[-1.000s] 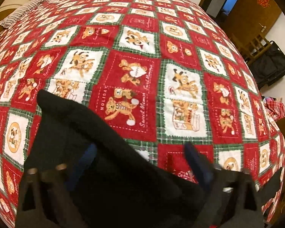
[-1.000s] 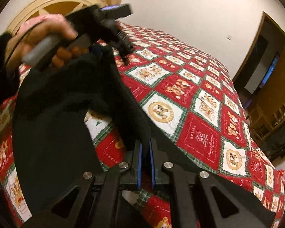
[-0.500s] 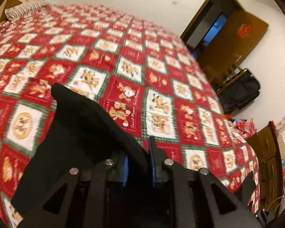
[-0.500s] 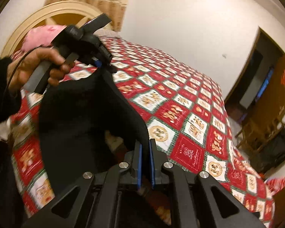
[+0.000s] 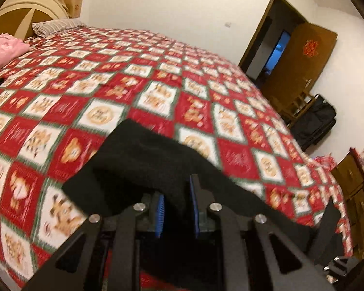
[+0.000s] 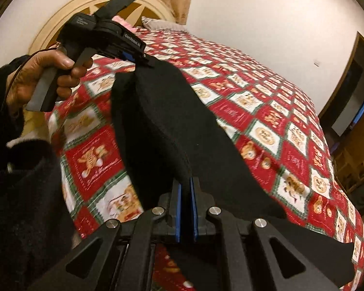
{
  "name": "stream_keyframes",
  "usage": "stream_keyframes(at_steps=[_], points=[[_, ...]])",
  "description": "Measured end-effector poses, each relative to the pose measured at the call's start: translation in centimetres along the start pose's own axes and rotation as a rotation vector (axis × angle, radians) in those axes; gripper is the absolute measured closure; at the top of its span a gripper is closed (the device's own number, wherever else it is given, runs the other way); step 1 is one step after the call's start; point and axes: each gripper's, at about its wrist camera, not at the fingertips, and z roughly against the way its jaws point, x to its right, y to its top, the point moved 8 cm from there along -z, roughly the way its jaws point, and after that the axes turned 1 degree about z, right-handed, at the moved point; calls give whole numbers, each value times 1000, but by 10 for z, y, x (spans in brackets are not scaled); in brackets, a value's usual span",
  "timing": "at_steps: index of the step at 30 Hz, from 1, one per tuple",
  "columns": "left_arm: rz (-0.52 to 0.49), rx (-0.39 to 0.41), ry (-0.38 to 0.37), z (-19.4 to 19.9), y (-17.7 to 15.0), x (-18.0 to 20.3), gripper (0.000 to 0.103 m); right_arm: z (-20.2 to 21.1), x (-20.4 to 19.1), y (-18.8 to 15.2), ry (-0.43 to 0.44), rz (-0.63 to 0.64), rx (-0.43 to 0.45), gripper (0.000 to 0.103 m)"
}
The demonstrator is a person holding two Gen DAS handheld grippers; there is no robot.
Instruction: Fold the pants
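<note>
At the far left, my left hand (image 6: 46,77) squeezes the handle of my left gripper (image 6: 143,61), and its blue pads (image 5: 160,214) are pinching a thick bunch of the black pants (image 6: 172,131). In its own view the cloth fills the gap between the pads. From there the top edge of the pants sags to the right in a shallow curve, raised above the red patchwork bedspread (image 6: 267,111), and it ends in my right gripper (image 6: 185,208). That one is pressed nearly together on a thinner hem, with only a sliver showing between the pads. The rest of the cloth drops below both grips toward the near edge of the bed. The far bedspread stays bare up to the striped pillow (image 5: 55,25).

I judge the fabric soft, limp and fairly heavy, something like fleece or knit. It will droop and swing, and it will not keep a line by itself. The two ends of one edge are the right places to grip. I should keep them level and stretched apart, then lay the hanging part down flat.
</note>
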Motion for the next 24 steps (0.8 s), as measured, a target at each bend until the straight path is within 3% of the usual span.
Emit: stream_keyframes(at_steps=[6, 10, 13, 15, 18, 21, 24], points=[[8, -43, 51, -7, -26, -21, 84, -9, -23, -18, 67, 48, -69, 96], [-18, -48, 125, -5, -35, -33, 84, -20, -30, -27, 109, 40, -102, 96], [-54, -64, 256, -11, -42, -50, 83, -29, -29, -31, 134, 9, -119, 95], [-75, -81, 321, -15, -47, -60, 74, -31, -25, -31, 148, -23, -110, 93], [-60, -84, 310, -11, -46, -64, 70, -33, -23, -31, 157, -37, -121, 80], [-48, -44, 385, 8, -36, -76, 42, -30, -24, -29, 187, -27, -127, 55], [-19, 43, 443, 35, -17, -93, 38, -18, -15, -19, 188, -31, -87, 54]])
